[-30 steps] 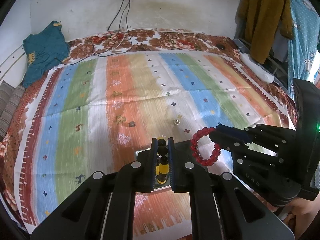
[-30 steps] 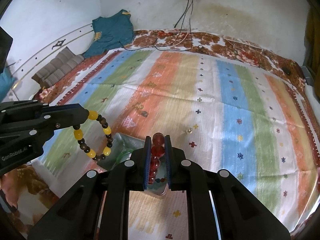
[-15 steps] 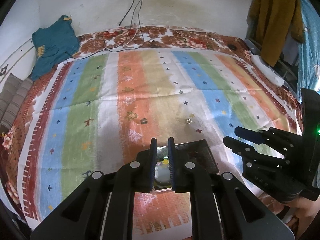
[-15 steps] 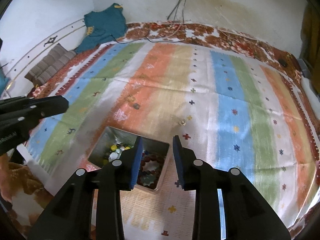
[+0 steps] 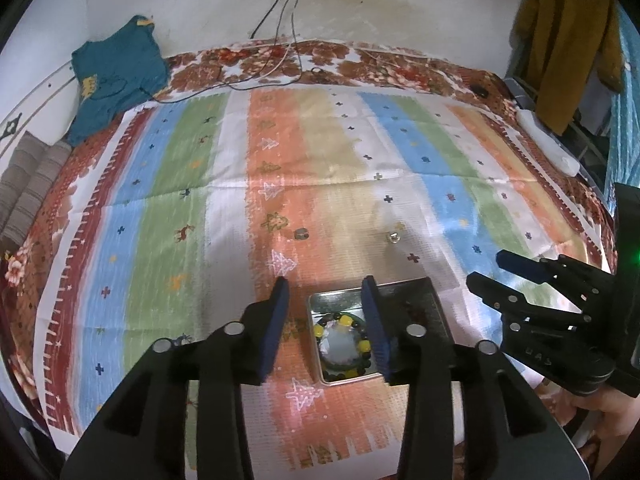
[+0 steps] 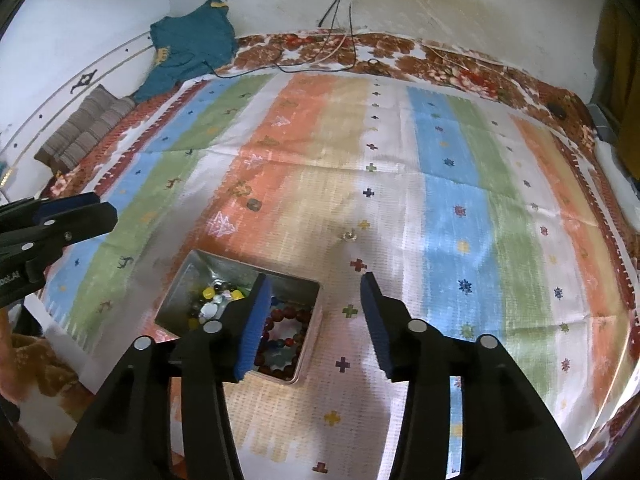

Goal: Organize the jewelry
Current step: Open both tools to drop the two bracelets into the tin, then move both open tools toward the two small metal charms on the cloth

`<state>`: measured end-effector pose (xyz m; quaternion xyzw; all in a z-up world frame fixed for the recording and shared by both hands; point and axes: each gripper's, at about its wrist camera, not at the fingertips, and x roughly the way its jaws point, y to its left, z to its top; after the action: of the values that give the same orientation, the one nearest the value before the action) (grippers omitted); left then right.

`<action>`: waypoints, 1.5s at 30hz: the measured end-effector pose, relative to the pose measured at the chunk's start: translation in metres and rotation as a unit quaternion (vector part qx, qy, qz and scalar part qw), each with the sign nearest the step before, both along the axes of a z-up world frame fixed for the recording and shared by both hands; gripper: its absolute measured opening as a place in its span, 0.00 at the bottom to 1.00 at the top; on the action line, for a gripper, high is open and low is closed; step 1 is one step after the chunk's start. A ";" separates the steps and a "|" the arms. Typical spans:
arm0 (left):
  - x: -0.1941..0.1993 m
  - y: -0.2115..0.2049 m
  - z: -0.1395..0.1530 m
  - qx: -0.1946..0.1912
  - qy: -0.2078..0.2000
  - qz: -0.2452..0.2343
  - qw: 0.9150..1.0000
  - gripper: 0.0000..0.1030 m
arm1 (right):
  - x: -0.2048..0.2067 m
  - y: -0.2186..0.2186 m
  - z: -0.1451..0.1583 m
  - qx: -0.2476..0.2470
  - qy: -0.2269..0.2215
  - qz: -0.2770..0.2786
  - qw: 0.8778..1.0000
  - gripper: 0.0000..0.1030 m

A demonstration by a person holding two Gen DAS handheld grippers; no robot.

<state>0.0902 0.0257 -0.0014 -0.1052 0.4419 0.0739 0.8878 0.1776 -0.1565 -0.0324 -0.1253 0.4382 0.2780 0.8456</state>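
A metal tin (image 5: 404,285) (image 6: 188,274) lies on the striped cloth near its front edge. A yellow-and-black bead bracelet (image 5: 341,322) (image 6: 209,292) lies in its left half. A red bead bracelet (image 6: 283,318) lies in its right half. My left gripper (image 5: 325,286) is open and empty above the tin's left side. My right gripper (image 6: 313,280) is open and empty above the tin's right edge; it also shows in the left wrist view (image 5: 490,270). Two small jewelry pieces, a dark one (image 5: 301,233) (image 6: 253,205) and a silver one (image 5: 393,237) (image 6: 349,235), lie on the cloth beyond the tin.
The striped cloth (image 5: 340,152) covers a bed against a white wall. A teal garment (image 5: 116,76) and striped cushions (image 6: 84,128) lie at the far left. Cables (image 5: 280,60) trail over the far edge. Clothes (image 5: 568,40) hang at the right.
Both grippers held bracelets a second ago, yellow-black in the left, red in the right. Both bracelets now lie in the tin, and both grippers have opened wide and pulled back slightly.
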 end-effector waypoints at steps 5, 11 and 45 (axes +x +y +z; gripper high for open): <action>0.006 0.009 -0.003 -0.005 0.008 0.011 1.000 0.45 | 0.008 0.001 -0.005 -0.006 0.009 -0.006 1.000 0.52; 0.016 0.010 -0.006 -0.001 0.015 0.013 1.000 0.52 | 0.012 0.004 -0.006 -0.014 0.009 -0.004 1.000 0.55; 0.100 0.038 -0.063 0.033 0.095 0.030 0.994 0.64 | 0.081 0.037 -0.052 -0.077 0.059 -0.011 0.995 0.71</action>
<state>0.1901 0.0635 -0.0641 -0.0812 0.5183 0.1249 0.8421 0.2589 -0.1193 -0.0841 -0.1685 0.5091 0.2408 0.8090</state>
